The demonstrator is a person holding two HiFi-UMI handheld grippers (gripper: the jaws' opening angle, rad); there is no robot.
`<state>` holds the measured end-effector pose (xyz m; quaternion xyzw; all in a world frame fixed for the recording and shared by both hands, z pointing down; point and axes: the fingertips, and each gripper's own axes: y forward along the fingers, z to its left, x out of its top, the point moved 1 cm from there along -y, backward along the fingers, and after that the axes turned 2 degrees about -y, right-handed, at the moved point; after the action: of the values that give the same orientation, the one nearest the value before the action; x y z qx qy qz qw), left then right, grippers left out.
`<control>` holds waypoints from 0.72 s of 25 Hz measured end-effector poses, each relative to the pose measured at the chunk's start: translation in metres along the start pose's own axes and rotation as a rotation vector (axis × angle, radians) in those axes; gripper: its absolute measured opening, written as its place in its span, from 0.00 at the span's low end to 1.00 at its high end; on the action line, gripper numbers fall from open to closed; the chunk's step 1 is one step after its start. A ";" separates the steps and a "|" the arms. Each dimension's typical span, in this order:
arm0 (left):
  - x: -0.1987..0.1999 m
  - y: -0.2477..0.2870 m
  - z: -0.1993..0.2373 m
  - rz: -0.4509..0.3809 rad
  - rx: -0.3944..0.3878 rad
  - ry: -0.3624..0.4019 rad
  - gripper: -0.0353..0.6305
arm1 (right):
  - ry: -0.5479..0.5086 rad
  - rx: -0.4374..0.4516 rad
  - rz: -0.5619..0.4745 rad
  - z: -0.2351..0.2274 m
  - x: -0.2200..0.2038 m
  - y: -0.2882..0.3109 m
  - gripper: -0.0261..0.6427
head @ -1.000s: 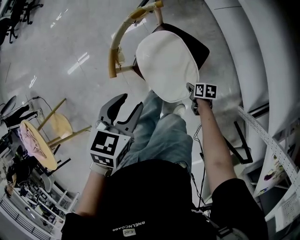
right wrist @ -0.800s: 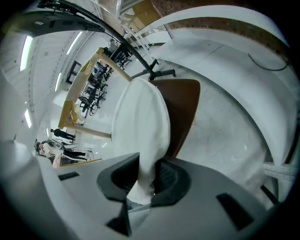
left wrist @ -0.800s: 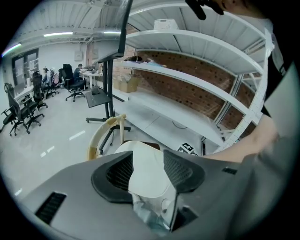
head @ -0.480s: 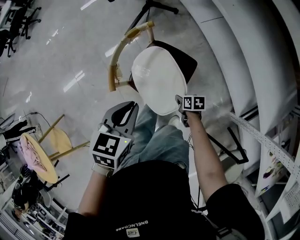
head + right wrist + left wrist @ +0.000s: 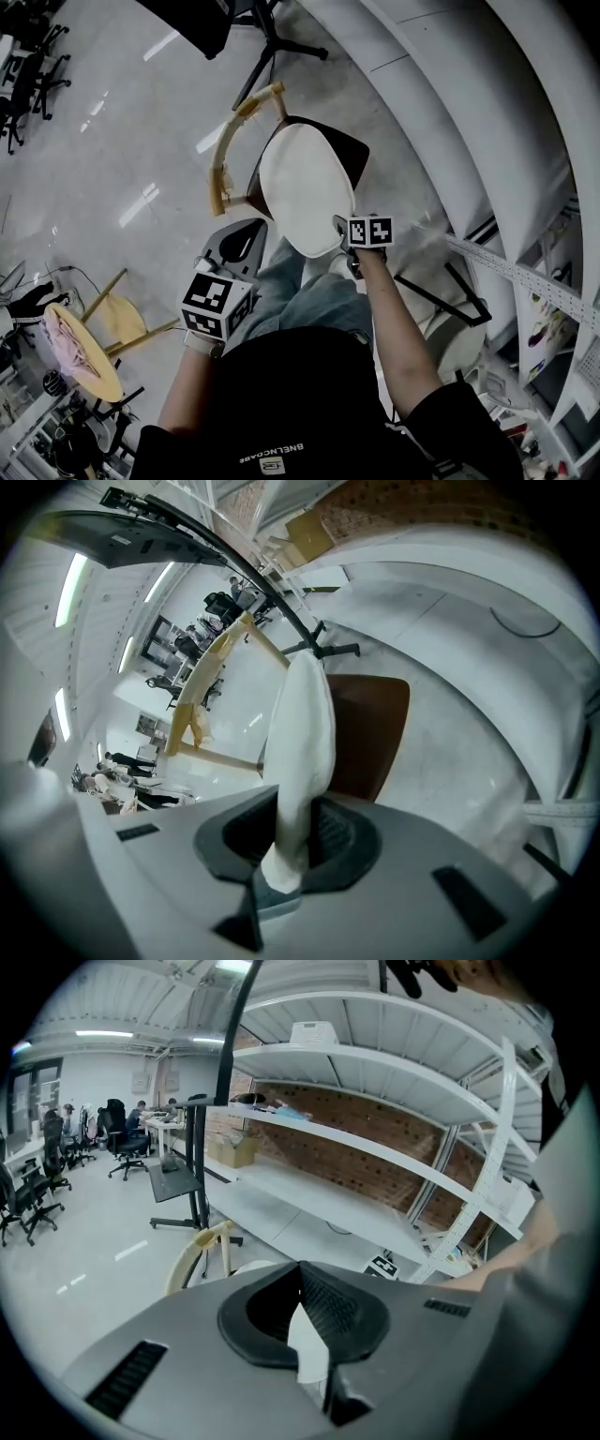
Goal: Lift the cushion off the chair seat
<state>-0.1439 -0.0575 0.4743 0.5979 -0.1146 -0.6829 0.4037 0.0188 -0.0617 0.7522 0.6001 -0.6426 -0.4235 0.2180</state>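
Right gripper (image 5: 343, 227) jaws clamped on the near edge of the white cushion (image 5: 305, 183), cushion tipped up over the brown chair seat (image 5: 351, 155), left gripper (image 5: 251, 229) jaws squeezed together just left of the cushion, maybe touching it

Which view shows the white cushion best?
The head view: the cushion shows nearly whole, over the chair seat. The right gripper view shows it edge-on in the right tongs; the left gripper view only a white sliver.
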 end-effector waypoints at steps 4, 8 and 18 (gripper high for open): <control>0.010 0.002 -0.002 -0.009 -0.023 0.014 0.07 | -0.002 -0.006 -0.027 0.010 0.004 -0.018 0.12; 0.020 0.007 -0.010 -0.015 -0.067 0.032 0.07 | 0.016 -0.017 -0.062 0.015 0.010 -0.036 0.12; 0.035 0.022 -0.020 -0.016 -0.186 0.046 0.07 | 0.031 -0.075 -0.142 0.027 0.031 -0.078 0.12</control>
<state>-0.1148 -0.0896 0.4580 0.5742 -0.0365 -0.6799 0.4545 0.0379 -0.0778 0.6676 0.6419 -0.5790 -0.4523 0.2195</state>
